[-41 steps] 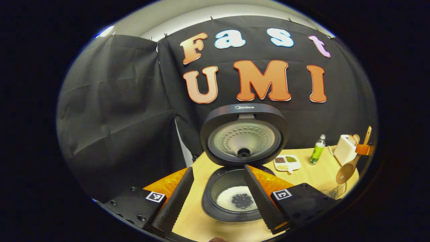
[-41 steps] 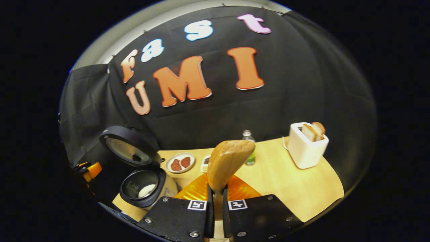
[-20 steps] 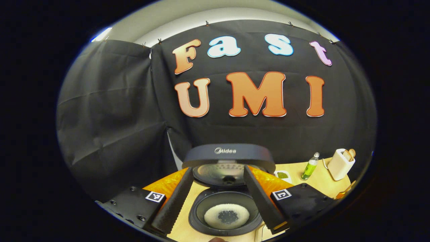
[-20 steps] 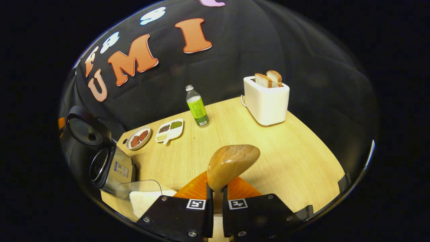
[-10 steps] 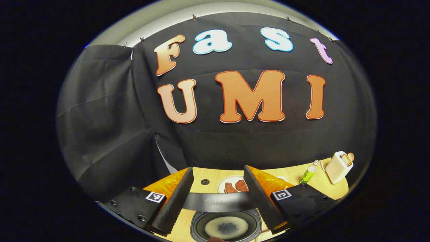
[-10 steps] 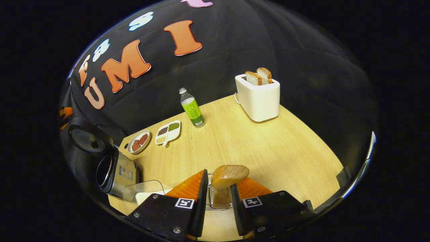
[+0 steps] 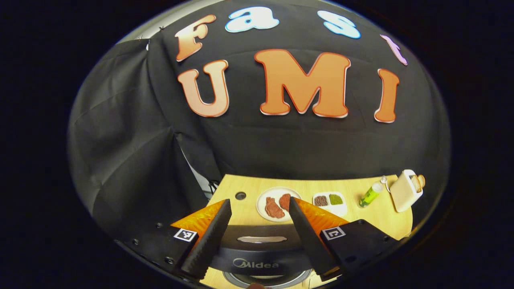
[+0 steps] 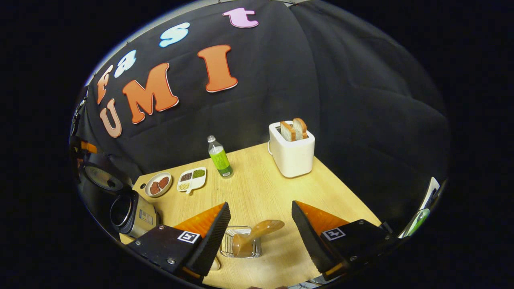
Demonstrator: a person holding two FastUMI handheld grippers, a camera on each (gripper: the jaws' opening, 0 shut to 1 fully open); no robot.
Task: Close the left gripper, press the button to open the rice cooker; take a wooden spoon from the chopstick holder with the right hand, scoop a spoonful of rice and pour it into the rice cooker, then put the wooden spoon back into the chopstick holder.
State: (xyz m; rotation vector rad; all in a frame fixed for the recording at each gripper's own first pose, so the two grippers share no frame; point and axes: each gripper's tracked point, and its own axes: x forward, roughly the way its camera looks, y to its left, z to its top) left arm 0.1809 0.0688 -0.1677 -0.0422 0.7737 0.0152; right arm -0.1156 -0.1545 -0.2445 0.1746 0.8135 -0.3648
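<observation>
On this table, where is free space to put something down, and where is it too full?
Free: the wide bare table between the toaster, the bottle and the chopstick holder. Crowded: the left side, with the round plate, the divided dish and the rice cooker.

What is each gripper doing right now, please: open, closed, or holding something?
Left gripper: open, holding nothing, over the rice cooker lid.
Right gripper: open, empty; the wooden spoon stands in the chopstick holder.
</observation>
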